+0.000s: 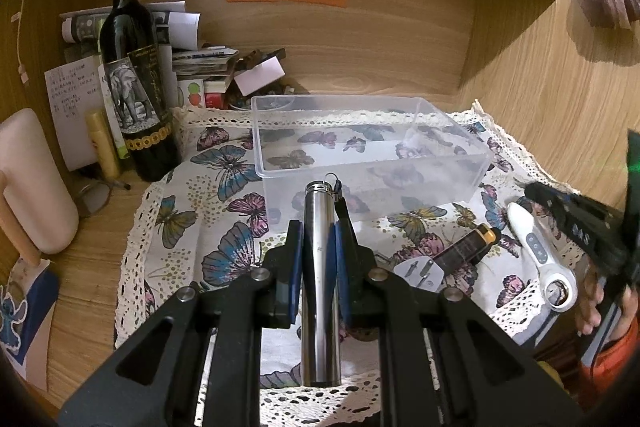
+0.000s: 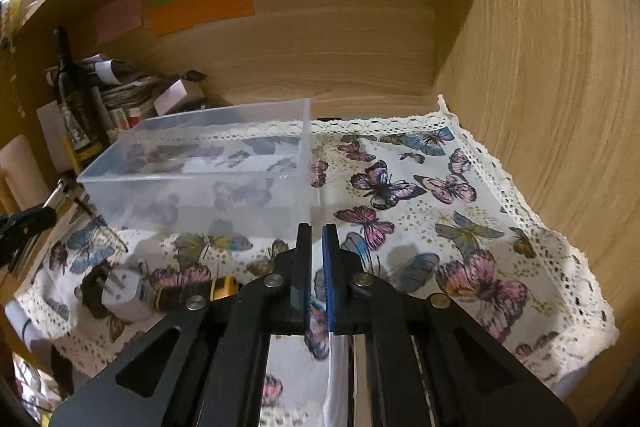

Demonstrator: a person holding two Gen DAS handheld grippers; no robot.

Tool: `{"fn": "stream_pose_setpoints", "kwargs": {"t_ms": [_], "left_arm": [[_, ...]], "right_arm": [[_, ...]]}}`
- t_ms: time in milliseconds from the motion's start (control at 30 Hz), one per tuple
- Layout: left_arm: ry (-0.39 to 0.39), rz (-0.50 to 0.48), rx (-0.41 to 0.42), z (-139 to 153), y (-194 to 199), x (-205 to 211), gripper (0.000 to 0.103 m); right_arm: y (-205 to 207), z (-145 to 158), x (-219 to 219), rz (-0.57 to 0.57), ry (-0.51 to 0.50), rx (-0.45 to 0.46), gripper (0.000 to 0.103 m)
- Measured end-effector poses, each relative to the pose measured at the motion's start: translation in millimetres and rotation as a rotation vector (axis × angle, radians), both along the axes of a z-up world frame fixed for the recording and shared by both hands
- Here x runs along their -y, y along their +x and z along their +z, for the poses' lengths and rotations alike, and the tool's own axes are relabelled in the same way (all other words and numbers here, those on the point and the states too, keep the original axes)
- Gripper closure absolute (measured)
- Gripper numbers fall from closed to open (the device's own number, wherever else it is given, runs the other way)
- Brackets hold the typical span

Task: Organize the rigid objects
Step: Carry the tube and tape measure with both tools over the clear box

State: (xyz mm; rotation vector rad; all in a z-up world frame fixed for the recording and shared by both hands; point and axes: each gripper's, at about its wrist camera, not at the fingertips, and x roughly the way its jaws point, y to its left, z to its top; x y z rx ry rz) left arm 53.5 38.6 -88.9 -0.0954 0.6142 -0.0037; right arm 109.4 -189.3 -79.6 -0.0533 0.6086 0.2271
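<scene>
My left gripper (image 1: 318,227) is shut on a silver metal cylinder (image 1: 320,287) with a ring at its far end, held above the butterfly cloth (image 1: 192,227) just in front of a clear plastic box (image 1: 380,183). The box (image 2: 192,203) has nothing in it. On the cloth to the right lie a white plug adapter (image 1: 420,271), a black-and-gold cylinder (image 1: 468,245) and a white handheld device (image 1: 536,247). My right gripper (image 1: 536,191) hovers over that device. In its own view the right gripper (image 2: 317,229) has its jaws almost together, with only cloth showing through the slit.
A dark wine bottle (image 1: 136,79), stacked papers and small boxes crowd the back left corner. A pale rounded object (image 1: 32,179) stands at the left edge. A wooden side wall (image 2: 560,107) bounds the cloth on the right, with a shelf overhead. A hand in an orange sleeve (image 1: 608,339) holds the right gripper.
</scene>
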Motion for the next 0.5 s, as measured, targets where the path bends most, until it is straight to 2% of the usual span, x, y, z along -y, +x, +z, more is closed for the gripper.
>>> {"fn": "stream_pose_setpoints", "kwargs": {"t_ms": [33, 100, 167, 267, 500], "left_arm": [[-0.001, -0.003, 0.002, 0.8, -0.3, 0.5, 0.088], [0.001, -0.007, 0.004, 1.7, -0.9, 1.8, 0.088], [0.006, -0.014, 0.006, 2.0, -1.7, 4.2, 0.088], [0.005, -0.025, 0.003, 1.7, -3.2, 8.7, 0.088], [0.003, -0.041, -0.01, 1.0, -4.6, 16.2, 0.088]], "right_arm": [[-5.3, -0.1, 1.2, -0.002, -0.012, 0.001, 0.089], [-19.5, -2.0, 6.3, -0.021, -0.047, 0.007, 0.066], [-35.5, -5.6, 13.5, -0.055, -0.075, 0.014, 0.057], [-50.2, -14.3, 23.9, -0.077, -0.075, -0.023, 0.056], [-59.9, -34.5, 25.5, -0.035, -0.002, -0.115, 0.055]]}}
